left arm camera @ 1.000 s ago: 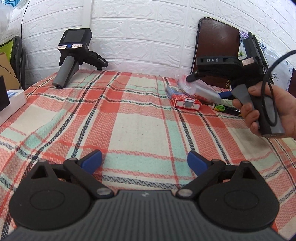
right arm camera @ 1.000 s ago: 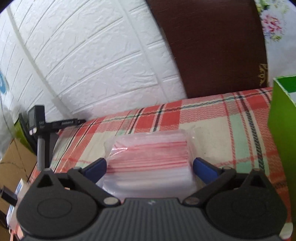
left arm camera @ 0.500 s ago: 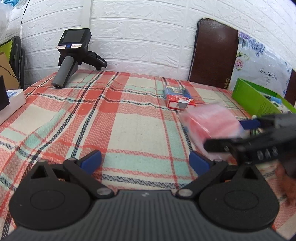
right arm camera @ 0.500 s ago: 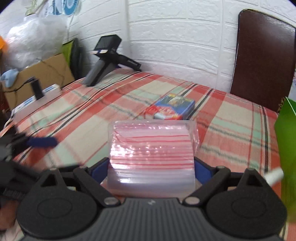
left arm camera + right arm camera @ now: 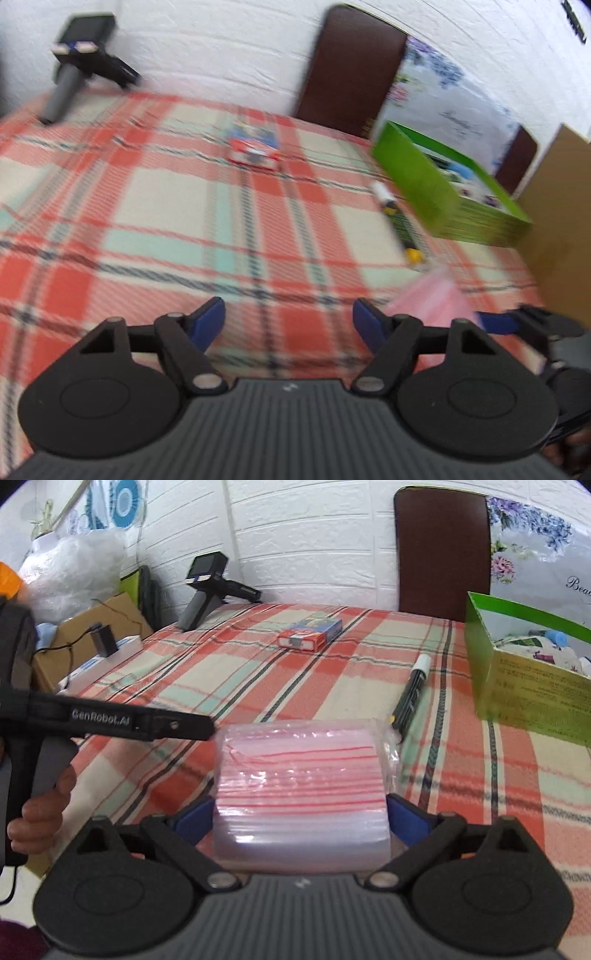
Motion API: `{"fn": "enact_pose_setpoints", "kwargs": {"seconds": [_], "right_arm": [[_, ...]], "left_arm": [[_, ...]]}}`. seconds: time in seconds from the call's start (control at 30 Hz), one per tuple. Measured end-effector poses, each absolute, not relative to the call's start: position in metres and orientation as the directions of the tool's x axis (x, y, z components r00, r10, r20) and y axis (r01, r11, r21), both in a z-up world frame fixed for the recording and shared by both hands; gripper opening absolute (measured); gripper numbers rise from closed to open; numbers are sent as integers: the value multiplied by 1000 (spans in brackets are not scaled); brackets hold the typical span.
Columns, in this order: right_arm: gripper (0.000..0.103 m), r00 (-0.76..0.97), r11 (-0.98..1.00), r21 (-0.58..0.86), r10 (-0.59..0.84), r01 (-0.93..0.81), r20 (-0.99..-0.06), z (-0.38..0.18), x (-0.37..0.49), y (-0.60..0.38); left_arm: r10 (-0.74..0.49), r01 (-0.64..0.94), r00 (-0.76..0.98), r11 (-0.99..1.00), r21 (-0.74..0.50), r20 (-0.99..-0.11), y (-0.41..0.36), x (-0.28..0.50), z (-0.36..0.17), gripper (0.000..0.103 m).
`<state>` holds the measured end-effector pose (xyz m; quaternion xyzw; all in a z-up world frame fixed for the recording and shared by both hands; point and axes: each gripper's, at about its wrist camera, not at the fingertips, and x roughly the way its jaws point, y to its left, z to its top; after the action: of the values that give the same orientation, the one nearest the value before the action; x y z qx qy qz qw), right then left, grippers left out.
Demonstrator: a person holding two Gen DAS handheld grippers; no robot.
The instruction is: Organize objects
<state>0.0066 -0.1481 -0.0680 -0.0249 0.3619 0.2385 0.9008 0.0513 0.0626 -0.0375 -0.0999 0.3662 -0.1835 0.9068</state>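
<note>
A: Where is the clear stack of red-striped zip bags (image 5: 301, 794) being held, and which way is it lying?

B: It is being gripped across its width between the blue fingers (image 5: 400, 810) of the right gripper (image 5: 301, 812), spread wide around it, with its long side running straight ahead from them. The open green cardboard box (image 5: 532, 701) is being seen ahead and to the right, well apart, so the right hand is judged nearer to it.

A: And the left gripper (image 5: 288, 321)?

B: Its fingers (image 5: 208, 319) are being kept open with nothing between them, and they have just been closing partway. It is being held just to the left of the stack, above the red plaid tablecloth on the table (image 5: 258, 679).

A: What is being noted as different from a second ago?

B: The stack is now being seen low by the left gripper, near the black marker with the white cap (image 5: 410, 694), where it was earlier being held farther back by the brown chair back (image 5: 441, 550). The left view is now being blurred and turned toward the box.
</note>
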Motion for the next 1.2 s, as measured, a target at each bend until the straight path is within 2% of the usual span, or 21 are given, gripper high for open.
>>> {"fn": "enact_pose_setpoints", "kwargs": {"seconds": [0.13, 0.17, 0.43, 0.57, 0.7, 0.87, 0.93, 0.97, 1.07, 1.2], "right_arm": [[103, 630, 884, 135, 419, -448, -653, -67, 2, -159], [103, 625, 882, 137, 421, -450, -657, -67, 1, -162], [103, 634, 872, 128, 437, -472, -638, -66, -15, -190], [103, 661, 874, 113, 436, -473, -610, -61, -20, -200], [103, 670, 868, 139, 461, -476, -582, -57, -20, -209], [103, 697, 894, 151, 426, -422, -577, -62, -10, -224], [94, 689, 890, 211, 449, -405, -568, -65, -2, -235], [80, 670, 882, 253, 467, -397, -577, -69, 3, -239], [61, 582, 823, 412, 568, -391, -582, -80, 7, -244], [61, 532, 792, 376, 604, -481, -593, -77, -10, -230]], "left_arm": [[-466, 280, 600, 884, -374, -651, 47, 50, -31, 68], [-487, 284, 580, 872, -398, -653, 45, 51, -30, 64], [-509, 265, 586, 855, -445, -630, 52, 47, -11, 64], [-542, 326, 503, 840, -433, -673, 34, 41, -14, 64], [-608, 389, 405, 791, -473, -683, 11, 32, -21, 66], [-618, 397, 322, 776, -491, -717, -13, 41, -36, 65], [-607, 380, 311, 785, -490, -732, -18, 46, -44, 64], [-609, 375, 316, 785, -493, -728, -19, 48, -44, 63], [-594, 359, 340, 798, -483, -729, -15, 56, -40, 62], [-547, 288, 423, 837, -465, -723, 7, 67, -33, 60]]}}
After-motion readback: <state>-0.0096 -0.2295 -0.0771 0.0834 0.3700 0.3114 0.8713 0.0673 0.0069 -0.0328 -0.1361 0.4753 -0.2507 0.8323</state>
